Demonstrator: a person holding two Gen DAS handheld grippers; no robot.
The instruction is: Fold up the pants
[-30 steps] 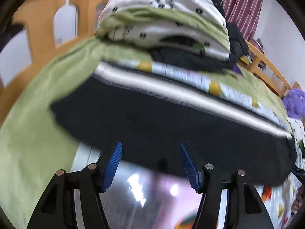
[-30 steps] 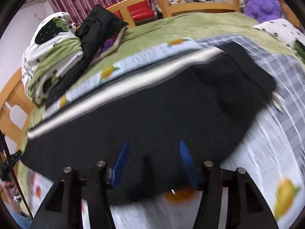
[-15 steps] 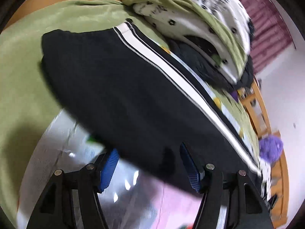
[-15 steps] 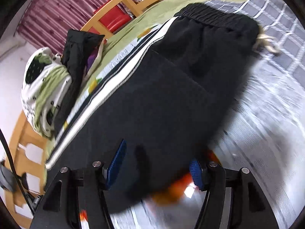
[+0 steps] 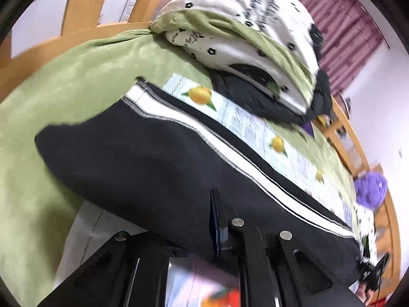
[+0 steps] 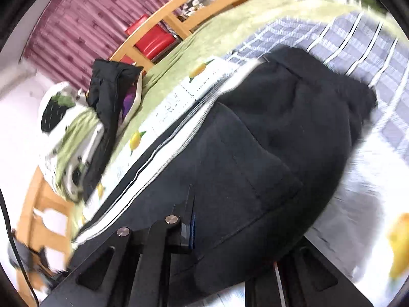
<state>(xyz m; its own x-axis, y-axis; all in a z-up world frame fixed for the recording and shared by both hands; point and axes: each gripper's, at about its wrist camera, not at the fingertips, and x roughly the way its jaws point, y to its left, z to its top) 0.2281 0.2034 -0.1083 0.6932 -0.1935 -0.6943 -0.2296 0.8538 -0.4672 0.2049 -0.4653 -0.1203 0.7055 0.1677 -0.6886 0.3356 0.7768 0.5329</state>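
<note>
Grippers both pinched on near hem of pants, lift pending.
Left gripper (image 5: 214, 232) stood clamped on the pants (image 5: 153, 158) edge; right gripper (image 6: 193, 230) jaws were closing on the same edge of the pants, fabric between them. Pants lay flat on the bed (image 5: 76, 76), long axis running crosswise ahead of both grippers, white side stripe (image 5: 204, 133) on the far edge. Judged next: carry near edge over toward stripe.

Pants (image 5: 143, 158): matt black knit cloth with a ribbed white side stripe; green bedspread (image 5: 76, 81) at left looks soft and fuzzy. Bed frame (image 5: 84, 2), upper left: smooth varnished wood. Left gripper (image 5: 217, 230): matt black plastic arms, shiny metal rivets, blue pads.
</note>
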